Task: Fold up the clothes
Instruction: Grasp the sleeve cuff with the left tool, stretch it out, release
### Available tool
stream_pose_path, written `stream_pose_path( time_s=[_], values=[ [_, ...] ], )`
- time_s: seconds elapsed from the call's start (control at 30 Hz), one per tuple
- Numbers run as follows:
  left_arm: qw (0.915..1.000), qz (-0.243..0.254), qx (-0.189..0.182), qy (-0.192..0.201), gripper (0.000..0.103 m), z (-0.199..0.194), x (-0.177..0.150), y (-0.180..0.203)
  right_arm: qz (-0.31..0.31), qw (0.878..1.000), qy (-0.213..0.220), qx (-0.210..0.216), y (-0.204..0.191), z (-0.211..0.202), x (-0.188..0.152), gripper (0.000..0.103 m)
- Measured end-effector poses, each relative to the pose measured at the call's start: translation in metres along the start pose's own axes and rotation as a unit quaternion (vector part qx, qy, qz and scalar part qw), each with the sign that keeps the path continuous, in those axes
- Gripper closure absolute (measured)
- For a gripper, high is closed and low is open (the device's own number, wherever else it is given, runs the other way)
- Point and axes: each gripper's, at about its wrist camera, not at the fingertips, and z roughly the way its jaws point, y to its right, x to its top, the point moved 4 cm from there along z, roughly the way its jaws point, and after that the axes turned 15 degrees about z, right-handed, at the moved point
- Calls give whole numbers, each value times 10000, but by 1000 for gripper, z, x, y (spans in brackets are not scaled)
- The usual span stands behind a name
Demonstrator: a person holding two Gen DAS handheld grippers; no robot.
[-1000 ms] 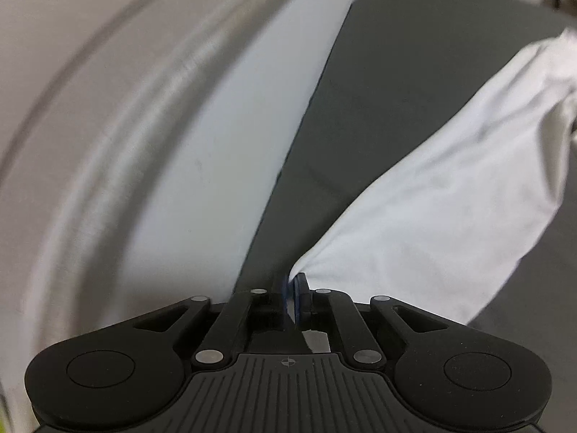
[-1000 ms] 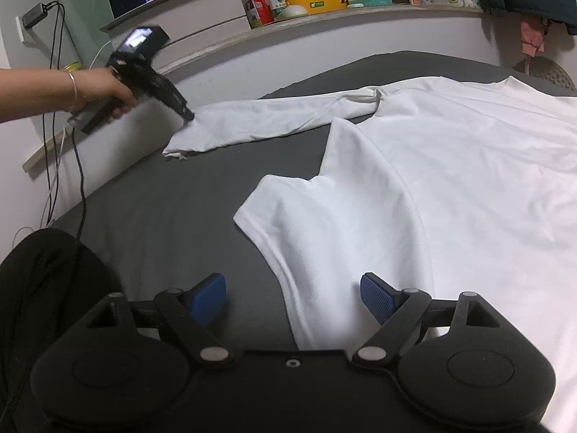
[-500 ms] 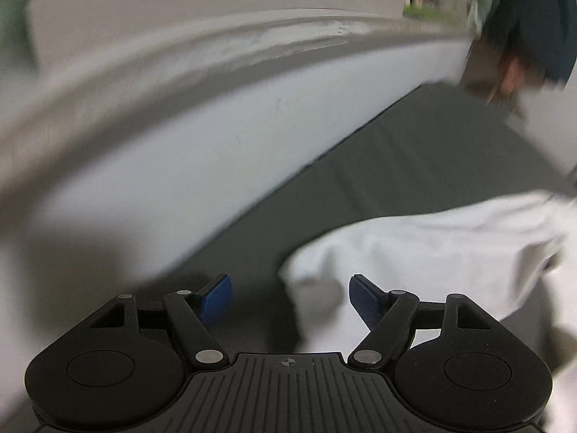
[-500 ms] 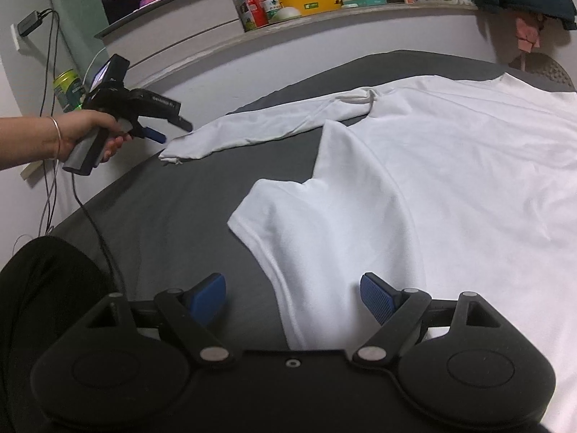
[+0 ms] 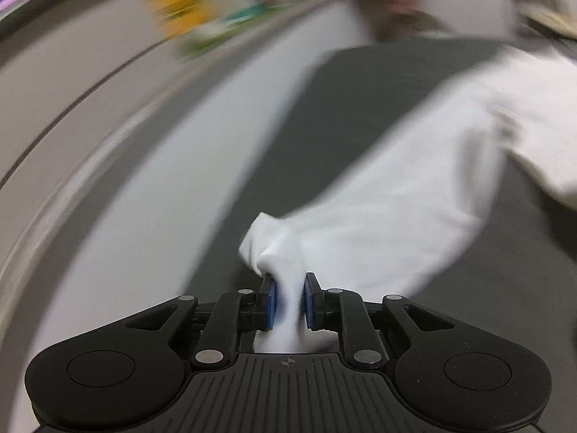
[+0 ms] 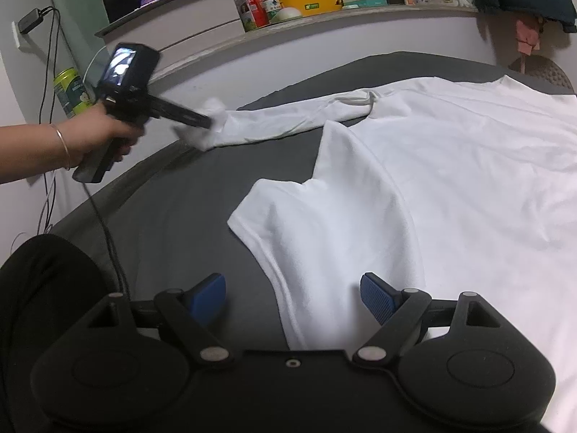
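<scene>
While the white shirt [image 6: 450, 187] is spread flat on the dark bed [image 6: 173, 195], its sleeve cuff [image 5: 285, 252] is caught between the closing jaws of the left gripper [image 5: 287, 303] near the bed's far edge, beside the pale wall [image 6: 324, 47]. The right gripper [image 6: 293, 297] is held with jaws spread wide above the shirt's hem edge, nothing gripped. Bare sheet is left between sleeve and hem.

Left gripper [image 5: 288, 303], which let go of the sleeve [image 5: 378, 216] cuff and pulled back half a second ago, is back on it, jaws closing with bunched cuff fabric between the pads.
</scene>
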Motion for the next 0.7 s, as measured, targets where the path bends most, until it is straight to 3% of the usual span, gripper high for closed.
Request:
stream_pose_path(
  time_s=[0.07, 0.13, 0.17, 0.2, 0.27, 0.47, 0.57, 0.7],
  values=[
    [9997, 16, -238, 10, 82, -2, 4, 19, -21, 10000, -13, 11, 0, 0, -1, 21],
    [9986, -160, -502, 48, 62, -3, 5, 33, -22, 10000, -16, 12, 0, 0, -1, 21],
    [9971, -334, -658, 164, 38, -6, 2, 36, -24, 10000, -14, 12, 0, -1, -1, 21],
    [9951, -500, -805, 285, 23, -8, -1, 38, -23, 10000, -7, 13, 0, -1, -1, 21],
    [9917, -667, -894, 634, 22, -19, -7, 39, -9, 10000, 8, 8, 1, -2, 0, 21],
    [9823, -1489, -572, 979, 22, -35, -30, -1, 39, 10000, 7, 17, 2, -2, 0, 21],
    [9755, -1933, -588, 873, 22, -28, -44, -25, -19, 10000, -4, 32, 0, -1, 0, 21],
    [9713, -2147, -728, 715, 22, -9, -48, -36, -47, 10000, -47, 27, -1, 1, -2, 21]
  ],
)
